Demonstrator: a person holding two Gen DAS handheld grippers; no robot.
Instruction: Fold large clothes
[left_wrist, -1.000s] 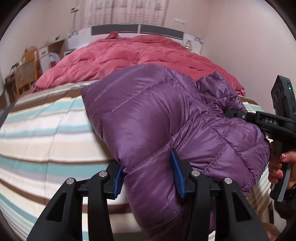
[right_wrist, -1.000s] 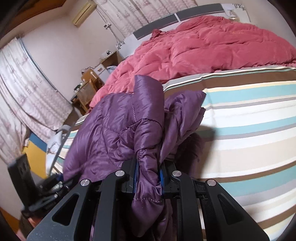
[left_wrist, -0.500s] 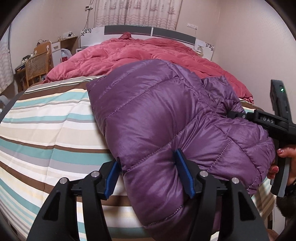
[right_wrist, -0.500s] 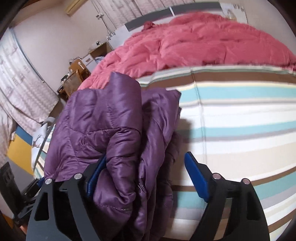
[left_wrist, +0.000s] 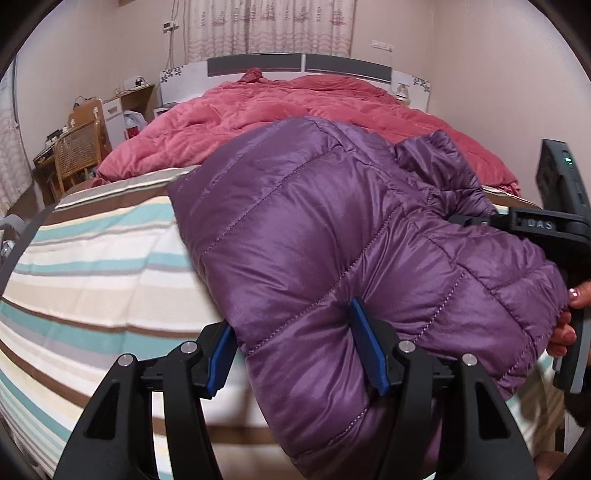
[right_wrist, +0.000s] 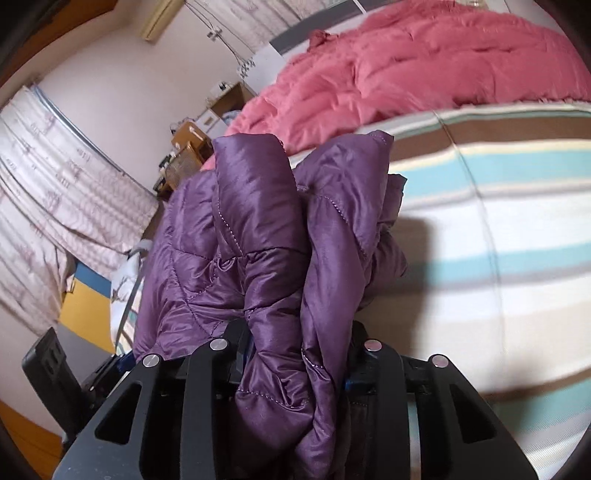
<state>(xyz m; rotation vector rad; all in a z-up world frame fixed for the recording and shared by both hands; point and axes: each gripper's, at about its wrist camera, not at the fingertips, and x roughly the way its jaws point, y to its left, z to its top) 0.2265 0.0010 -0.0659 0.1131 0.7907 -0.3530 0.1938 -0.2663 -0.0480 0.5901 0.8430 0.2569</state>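
A purple quilted puffer jacket (left_wrist: 314, 221) lies bunched on the striped bed sheet (left_wrist: 92, 258), near the bed's front edge. My left gripper (left_wrist: 295, 343) is shut on a thick fold at the jacket's near left edge, and its blue pads (left_wrist: 369, 350) dent the padding. In the right wrist view the jacket (right_wrist: 258, 221) rises as a gathered bundle. My right gripper (right_wrist: 295, 350) is closing on that bundle, which fills the gap between its fingers. The right gripper's handle (left_wrist: 569, 206) and a hand (left_wrist: 565, 325) show at the jacket's right end.
A pink-red quilt (left_wrist: 295, 110) covers the far half of the bed up to the headboard (left_wrist: 295, 66). A wicker chair and a cluttered desk (left_wrist: 77, 147) stand to the left of the bed. A curtain (right_wrist: 55, 184) hangs on the left wall.
My right gripper opened wide, shifted forward and came back together on a thicker bunch of jacket. The left gripper kept its fold, its pads a little wider apart.
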